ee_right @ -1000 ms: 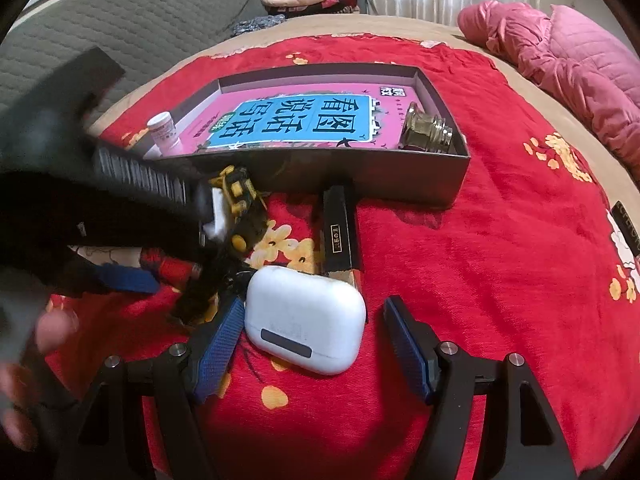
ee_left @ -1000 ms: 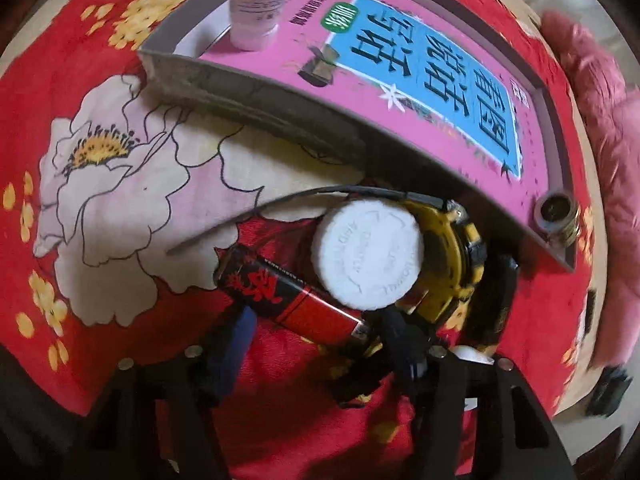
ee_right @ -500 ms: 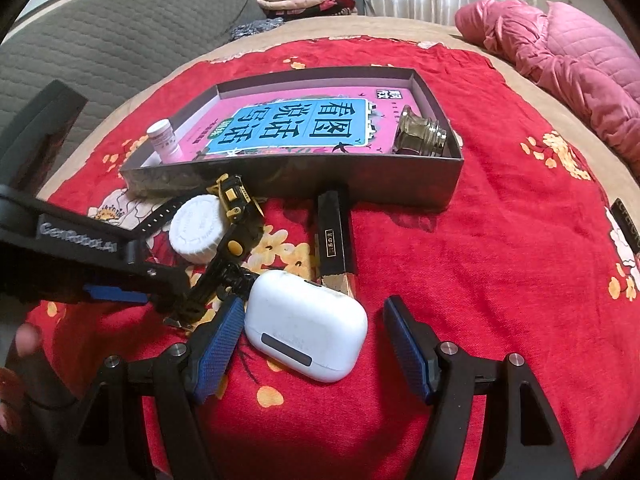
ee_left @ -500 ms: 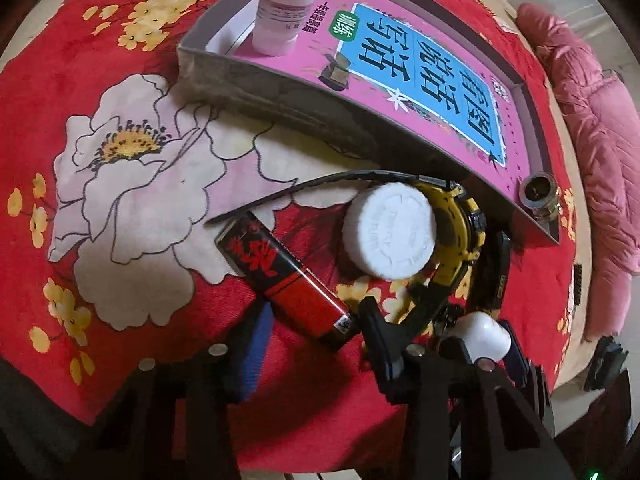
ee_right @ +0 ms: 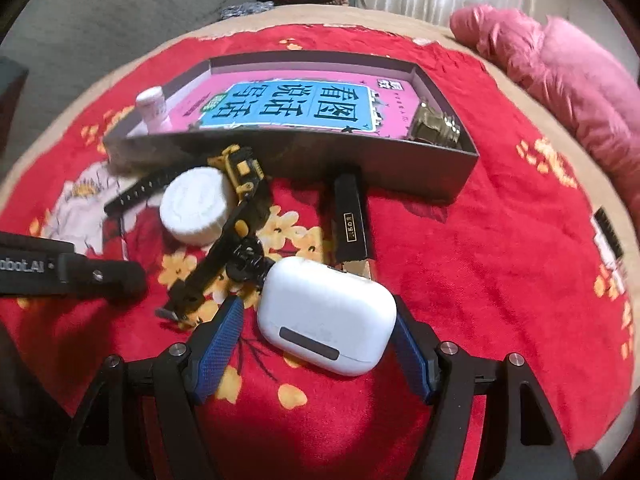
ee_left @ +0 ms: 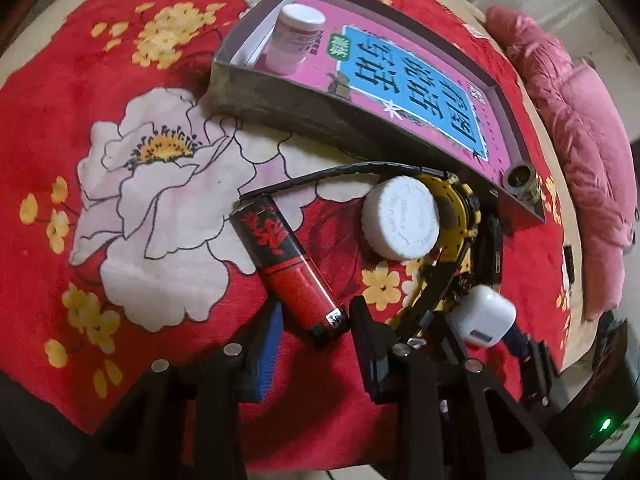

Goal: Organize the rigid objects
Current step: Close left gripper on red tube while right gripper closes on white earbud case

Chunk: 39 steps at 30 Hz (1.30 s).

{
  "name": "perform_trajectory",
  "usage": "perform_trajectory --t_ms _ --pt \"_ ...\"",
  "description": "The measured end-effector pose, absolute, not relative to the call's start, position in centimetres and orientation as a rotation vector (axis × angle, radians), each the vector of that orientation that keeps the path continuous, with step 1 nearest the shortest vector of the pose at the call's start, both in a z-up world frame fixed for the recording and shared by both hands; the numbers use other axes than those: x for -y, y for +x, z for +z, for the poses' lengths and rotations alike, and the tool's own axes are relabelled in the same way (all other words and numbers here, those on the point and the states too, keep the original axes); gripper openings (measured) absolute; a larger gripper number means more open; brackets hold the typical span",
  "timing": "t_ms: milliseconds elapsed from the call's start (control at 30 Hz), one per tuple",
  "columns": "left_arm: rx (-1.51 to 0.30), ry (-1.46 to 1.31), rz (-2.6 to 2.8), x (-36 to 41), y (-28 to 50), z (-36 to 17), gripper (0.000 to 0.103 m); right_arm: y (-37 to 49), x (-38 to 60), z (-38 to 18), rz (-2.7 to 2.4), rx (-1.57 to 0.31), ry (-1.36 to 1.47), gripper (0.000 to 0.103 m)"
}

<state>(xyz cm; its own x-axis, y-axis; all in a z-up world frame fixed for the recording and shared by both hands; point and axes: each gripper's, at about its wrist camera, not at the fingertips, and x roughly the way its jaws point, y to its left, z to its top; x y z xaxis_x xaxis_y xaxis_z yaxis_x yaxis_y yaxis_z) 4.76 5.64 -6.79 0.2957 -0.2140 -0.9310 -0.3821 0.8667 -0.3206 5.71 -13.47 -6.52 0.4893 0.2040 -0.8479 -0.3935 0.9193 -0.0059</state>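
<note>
A red and black lighter (ee_left: 288,264) lies on the red floral cloth, its near end between the open fingers of my left gripper (ee_left: 316,336). A white earbud case (ee_right: 326,316) lies between the open fingers of my right gripper (ee_right: 320,332); the right pad touches it, the left stands apart. The case also shows in the left wrist view (ee_left: 482,316). A white round cap (ee_left: 400,222) rests against a yellow and black watch (ee_left: 456,216). A dark tray (ee_right: 360,160) holds a pink book (ee_right: 304,104), a white bottle (ee_right: 152,106) and a brass piece (ee_right: 436,126).
A black and gold bar (ee_right: 350,220) lies in front of the tray's near wall. A pink padded jacket (ee_right: 568,84) lies at the right. The left gripper's body (ee_right: 60,270) reaches in from the left of the right wrist view.
My left gripper has drawn back and left from the cap and watch and now straddles the lighter's near end. My right gripper has narrowed around the earbud case.
</note>
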Motion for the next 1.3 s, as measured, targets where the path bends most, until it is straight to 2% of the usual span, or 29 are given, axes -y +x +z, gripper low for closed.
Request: perform_trajectory --t_ms 533,800,1167,1267,1300 --pt "-1.229 -0.603 0.216 -6.2 5.5 -6.3 0.035 6.4 17.0 -6.1 0.319 -1.063 -0.041 0.073" --pt "-1.28 -0.506 0.332 -4.1 8.3 -7.6 0.035 6.5 16.9 -6.5 0.269 -1.082 0.002 0.074" --pt "-1.24 -0.483 0.336 -3.7 8.1 -7.7 0.035 6.5 16.2 -7.0 0.21 -1.073 -0.012 0.074" --pt "-1.229 -0.465 0.339 -3.6 7.9 -7.7 0.035 6.5 16.8 -6.9 0.22 -1.078 0.026 0.07" --pt "-1.227 -0.46 0.341 -3.4 7.9 -7.8 0.035 6.5 17.0 -6.8 0.219 -1.078 0.03 0.066"
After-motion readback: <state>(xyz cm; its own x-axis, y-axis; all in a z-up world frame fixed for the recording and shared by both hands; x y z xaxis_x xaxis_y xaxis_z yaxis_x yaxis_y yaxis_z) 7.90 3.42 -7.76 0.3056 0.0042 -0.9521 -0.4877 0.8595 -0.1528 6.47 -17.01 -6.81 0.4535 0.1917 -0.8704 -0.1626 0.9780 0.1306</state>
